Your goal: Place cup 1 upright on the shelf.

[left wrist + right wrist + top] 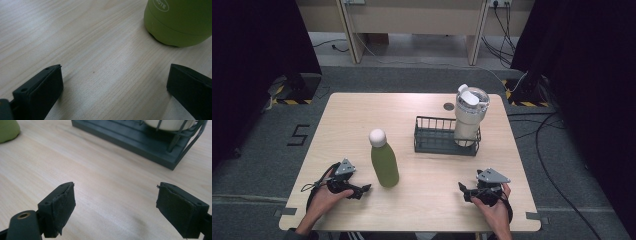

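A green bottle [384,162] with a white cap stands upright on the wooden table [362,115], left of centre. My left gripper [363,190] rests on the table just left of it, pointing at its base. In the left gripper view the jaws [115,80] stand wide apart over bare wood, with the green bottle [180,22] a short way ahead. A dark wire rack [437,145] holds a white lidded tumbler [469,117] at its right end. My right gripper [463,190] lies near the front right, open [116,200], with the rack [125,135] ahead of it.
A person's hands hold both grippers near the table's front edge. A small round dark mark [448,106] sits near the far edge behind the rack. Cables trail on the floor to the right, and black curtains hang on both sides.
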Action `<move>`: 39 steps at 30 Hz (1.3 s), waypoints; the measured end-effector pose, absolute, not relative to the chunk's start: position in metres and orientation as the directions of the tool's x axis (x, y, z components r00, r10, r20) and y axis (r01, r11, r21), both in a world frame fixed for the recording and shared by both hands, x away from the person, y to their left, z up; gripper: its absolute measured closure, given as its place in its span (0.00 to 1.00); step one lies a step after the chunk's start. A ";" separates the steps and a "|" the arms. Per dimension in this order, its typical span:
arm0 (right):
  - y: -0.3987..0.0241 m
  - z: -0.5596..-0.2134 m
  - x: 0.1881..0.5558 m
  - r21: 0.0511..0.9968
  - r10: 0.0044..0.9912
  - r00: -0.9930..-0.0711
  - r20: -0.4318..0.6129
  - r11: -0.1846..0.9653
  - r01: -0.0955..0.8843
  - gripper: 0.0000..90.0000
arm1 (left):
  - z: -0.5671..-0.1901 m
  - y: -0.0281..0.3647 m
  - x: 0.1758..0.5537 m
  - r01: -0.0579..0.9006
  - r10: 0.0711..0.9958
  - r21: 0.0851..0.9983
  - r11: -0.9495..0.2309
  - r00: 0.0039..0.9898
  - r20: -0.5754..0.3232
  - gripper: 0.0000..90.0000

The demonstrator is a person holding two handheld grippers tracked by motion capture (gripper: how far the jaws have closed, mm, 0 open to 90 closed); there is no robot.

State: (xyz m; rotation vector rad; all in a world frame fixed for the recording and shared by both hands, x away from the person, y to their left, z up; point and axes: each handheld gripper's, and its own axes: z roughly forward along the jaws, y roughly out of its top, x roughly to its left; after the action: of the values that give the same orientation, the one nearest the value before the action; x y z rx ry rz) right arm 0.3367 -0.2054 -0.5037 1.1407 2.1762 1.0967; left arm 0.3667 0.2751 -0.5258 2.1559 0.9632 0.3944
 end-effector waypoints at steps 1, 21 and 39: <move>-0.205 -0.505 0.336 0.809 0.828 -0.561 -0.025 0.346 0.475 0.17 | -0.526 0.275 0.367 0.516 0.740 0.728 -0.452 0.673 -0.017 0.00; -0.202 -0.516 0.327 0.749 0.817 -0.576 -0.017 0.392 0.535 0.17 | -0.526 0.275 0.366 0.516 0.740 0.728 -0.452 0.673 -0.017 0.00; -0.199 -0.518 0.328 0.709 0.817 -0.576 -0.005 0.410 0.574 0.08 | -0.526 0.275 0.366 0.516 0.740 0.727 -0.452 0.672 -0.017 0.00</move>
State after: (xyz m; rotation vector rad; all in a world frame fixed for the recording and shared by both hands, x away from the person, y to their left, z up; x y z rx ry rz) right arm 0.3278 -0.1991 -0.5183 1.1993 2.3197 0.9602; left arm 0.3664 0.2751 -0.5258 2.1553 0.9635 0.3941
